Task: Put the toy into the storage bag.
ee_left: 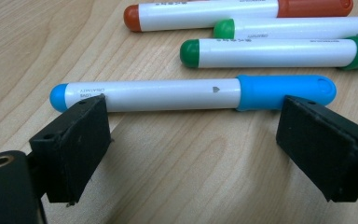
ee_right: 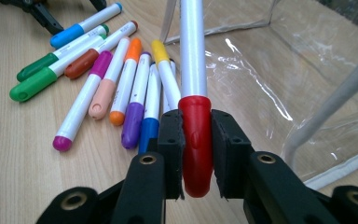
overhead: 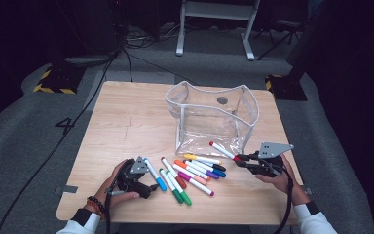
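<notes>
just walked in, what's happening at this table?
A person is handling markers beside a clear pouch on the wooden table. The right tongs are shut on the cap end of a red marker, held up near the pouch. The left tongs are open, jaws straddling a blue marker that lies flat. About a dozen other markers lie loose between the hands.
</notes>
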The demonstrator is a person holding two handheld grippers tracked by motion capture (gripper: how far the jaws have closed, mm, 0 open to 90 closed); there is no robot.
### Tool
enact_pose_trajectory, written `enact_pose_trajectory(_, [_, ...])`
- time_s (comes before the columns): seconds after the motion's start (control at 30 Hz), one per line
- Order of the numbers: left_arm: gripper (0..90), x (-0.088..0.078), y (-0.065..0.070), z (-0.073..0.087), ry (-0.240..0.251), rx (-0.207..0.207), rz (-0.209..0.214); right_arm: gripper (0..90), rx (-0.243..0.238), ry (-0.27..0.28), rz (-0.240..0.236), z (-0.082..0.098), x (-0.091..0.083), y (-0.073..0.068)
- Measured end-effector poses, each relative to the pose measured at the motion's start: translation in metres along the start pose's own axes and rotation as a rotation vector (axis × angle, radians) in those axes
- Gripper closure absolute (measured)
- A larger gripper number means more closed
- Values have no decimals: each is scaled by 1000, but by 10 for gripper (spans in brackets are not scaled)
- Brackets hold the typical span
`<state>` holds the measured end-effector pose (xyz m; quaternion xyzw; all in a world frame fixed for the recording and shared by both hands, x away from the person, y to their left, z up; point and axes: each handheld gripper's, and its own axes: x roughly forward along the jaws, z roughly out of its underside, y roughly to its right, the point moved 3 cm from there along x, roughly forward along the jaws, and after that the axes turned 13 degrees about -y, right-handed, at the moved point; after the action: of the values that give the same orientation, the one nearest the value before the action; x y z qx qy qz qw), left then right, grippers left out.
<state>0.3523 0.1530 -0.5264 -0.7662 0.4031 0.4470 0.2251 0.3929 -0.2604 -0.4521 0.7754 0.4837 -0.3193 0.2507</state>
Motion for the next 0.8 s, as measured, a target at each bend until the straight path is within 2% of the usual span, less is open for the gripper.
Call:
enact_pose_trajectory(0.27, [102, 0, -1, 1, 2, -4, -1, 751, -11, 29, 10, -4, -13, -2])
enact_pose_trajectory(0.53, [100, -1, -1, 2, 0, -8, -6, 751, -50, 71, 17, -23, -31, -10])
enact_pose_trajectory(0.8, [100, -1, -1, 2, 1, -10, -6, 751, -85, 121, 48, -52, -57, -9])
